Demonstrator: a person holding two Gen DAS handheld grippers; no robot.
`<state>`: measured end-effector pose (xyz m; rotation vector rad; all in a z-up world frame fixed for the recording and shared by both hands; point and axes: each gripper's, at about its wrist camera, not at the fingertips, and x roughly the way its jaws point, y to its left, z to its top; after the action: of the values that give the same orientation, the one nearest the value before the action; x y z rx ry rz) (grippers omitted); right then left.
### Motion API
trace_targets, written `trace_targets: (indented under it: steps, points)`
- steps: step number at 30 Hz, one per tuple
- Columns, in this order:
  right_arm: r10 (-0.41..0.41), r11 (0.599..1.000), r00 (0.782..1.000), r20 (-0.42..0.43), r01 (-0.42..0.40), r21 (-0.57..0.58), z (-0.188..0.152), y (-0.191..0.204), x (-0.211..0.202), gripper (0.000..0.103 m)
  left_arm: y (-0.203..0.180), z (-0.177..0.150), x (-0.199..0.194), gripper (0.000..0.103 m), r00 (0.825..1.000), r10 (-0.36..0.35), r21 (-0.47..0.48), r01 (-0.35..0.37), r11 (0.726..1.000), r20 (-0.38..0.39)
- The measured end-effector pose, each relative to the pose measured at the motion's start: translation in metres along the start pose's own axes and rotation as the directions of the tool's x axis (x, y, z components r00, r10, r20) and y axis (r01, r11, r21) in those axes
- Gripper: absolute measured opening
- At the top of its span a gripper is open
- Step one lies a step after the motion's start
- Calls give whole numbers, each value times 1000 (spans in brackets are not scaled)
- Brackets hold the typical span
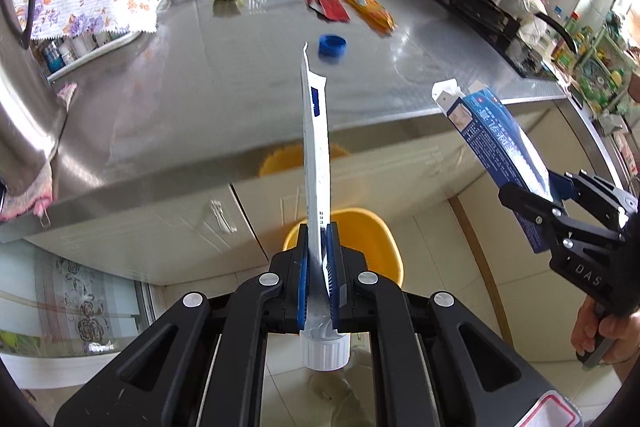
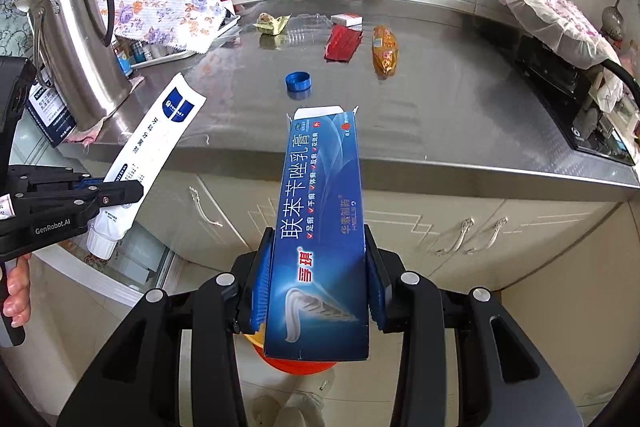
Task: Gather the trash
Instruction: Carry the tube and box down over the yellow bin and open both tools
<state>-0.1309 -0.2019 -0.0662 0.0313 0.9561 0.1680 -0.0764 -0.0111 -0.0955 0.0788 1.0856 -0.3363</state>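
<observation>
Grippers both grip trash: left gripper [image 1: 319, 267] pinches a flattened white tube [image 1: 316, 155], right gripper [image 2: 318, 287] clamps a blue ointment box [image 2: 320, 227] above the yellow bin [image 1: 368, 239].

The left gripper [image 1: 318, 259] clamps a flattened white tube [image 1: 316, 155] above a yellow bin [image 1: 372, 235]. At right, the right gripper [image 1: 548, 195] grips a blue carton [image 1: 492, 135].

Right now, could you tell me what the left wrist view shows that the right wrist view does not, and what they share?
Only the left wrist view shows the yellow basin on the floor below the counter. Only the right wrist view shows the steel kettle and the blue carton's printed face. Both show the left tool shut on the white tube, the right tool gripping the carton, and the blue cap.
</observation>
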Motion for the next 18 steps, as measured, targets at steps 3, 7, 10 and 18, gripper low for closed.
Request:
trace_targets:
  steps: [3,7,10,18]
  points:
    - [14,1000,1000,-27,-15,-17,-13,0,0,41,-5,-14,5,9,1000,-9,11,9,1000,-23]
    - [15,999,998,-64,-17,-31,-29,1,1,42,-10,-30,12,9,998,-20,9,20,1000,-52]
    - [22,999,996,-86,-24,-32,-40,0,3,42,-15,-37,18,9,997,-28,9,28,1000,-72]
    - [58,997,984,-168,-66,-38,-66,-5,22,42,-23,-55,42,9,989,-38,4,39,999,-142]
